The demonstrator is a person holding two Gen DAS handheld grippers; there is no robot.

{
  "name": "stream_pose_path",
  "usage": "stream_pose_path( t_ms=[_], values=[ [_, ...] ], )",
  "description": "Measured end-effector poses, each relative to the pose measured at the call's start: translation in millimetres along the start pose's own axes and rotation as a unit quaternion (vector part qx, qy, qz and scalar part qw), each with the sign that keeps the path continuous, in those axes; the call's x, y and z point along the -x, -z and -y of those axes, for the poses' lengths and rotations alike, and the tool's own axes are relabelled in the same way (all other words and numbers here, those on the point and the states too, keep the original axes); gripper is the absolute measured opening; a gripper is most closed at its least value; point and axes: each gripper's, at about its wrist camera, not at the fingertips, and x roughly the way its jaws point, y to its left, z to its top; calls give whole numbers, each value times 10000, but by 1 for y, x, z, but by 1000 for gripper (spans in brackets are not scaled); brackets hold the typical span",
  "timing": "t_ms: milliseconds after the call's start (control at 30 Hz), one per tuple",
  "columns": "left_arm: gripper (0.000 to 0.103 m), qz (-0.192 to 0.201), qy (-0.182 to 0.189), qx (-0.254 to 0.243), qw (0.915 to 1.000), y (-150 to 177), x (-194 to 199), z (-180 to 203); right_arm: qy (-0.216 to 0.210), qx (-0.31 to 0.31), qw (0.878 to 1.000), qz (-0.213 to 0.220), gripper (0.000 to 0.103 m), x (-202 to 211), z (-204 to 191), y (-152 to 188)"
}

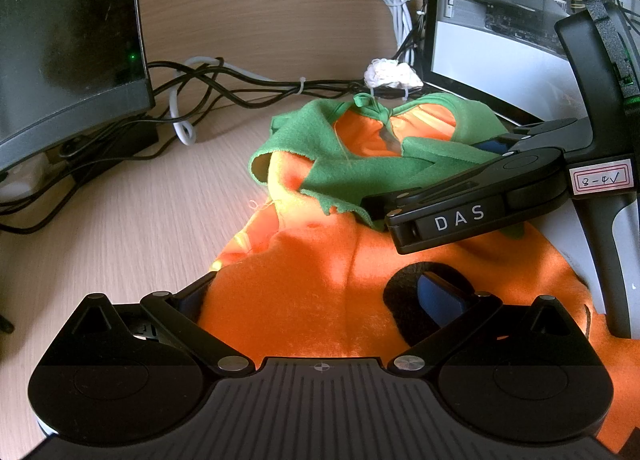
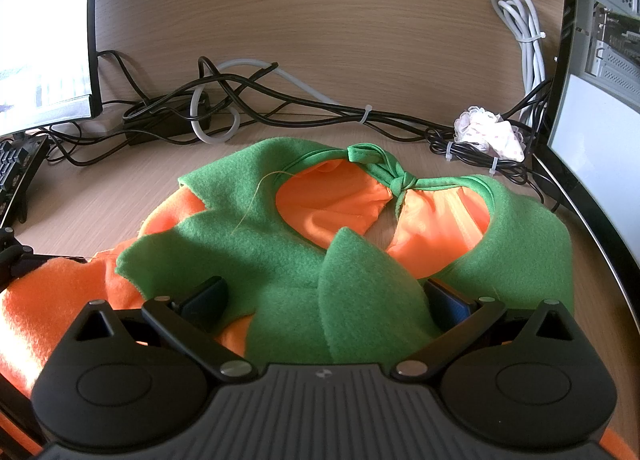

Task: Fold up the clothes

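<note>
Both hand-held grippers stood spread over the pumpkin costume (image 2: pixel 240 252) on the counter (image 1: pixel 140 212), pinching nothing. The loose green collar (image 2: pixel 360 300) could slip and bunch if only one layer were caught.

Orange fleece garment (image 1: pixel 320 284) with a green leaf-cut collar (image 2: pixel 248 244), spread crumpled on the pale wood desk (image 1: pixel 140 212). Collar uppermost at the far end, its green ties knotted (image 2: pixel 402 182) across an open neck showing shiny orange lining. Black patch (image 1: pixel 404 300) on the orange body, possibly an appliqué. Left edge bunched and folded over.
</note>
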Motion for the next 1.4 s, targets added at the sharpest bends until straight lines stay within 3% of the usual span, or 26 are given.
stream_pose_path(
  t_ms=[767, 833, 967, 1033, 1100, 1233, 1400],
  values=[
    [103, 9, -35, 155, 9999, -4, -5, 1, -51, 4, 10000, 3, 103, -6, -3, -4],
    [103, -33, -23, 296, 9996, -7, -5, -2, -338, -31, 9994, 39, 103, -11, 0, -9],
    [103, -732, 245, 595, 9952, -28, -7, -8, -1523, -350, 9876, 157, 103, -12, 22, -11],
    [103, -667, 546, 646, 9942, -29, -6, -13, -1853, -451, 9816, 73, 103, -14, 29, -15],
    [103, -523, 736, 645, 9938, -25, -5, -16, -1923, -605, 9795, 17, 103, -13, 33, -16],
    [103, -654, 582, 842, 9926, -22, 2, -10, -1857, -405, 9818, -39, 103, -16, 26, -20],
    [103, -1063, 65, 370, 9936, -21, 4, 7, -2403, 117, 9698, -397, 103, -17, 26, -30]
  ],
)
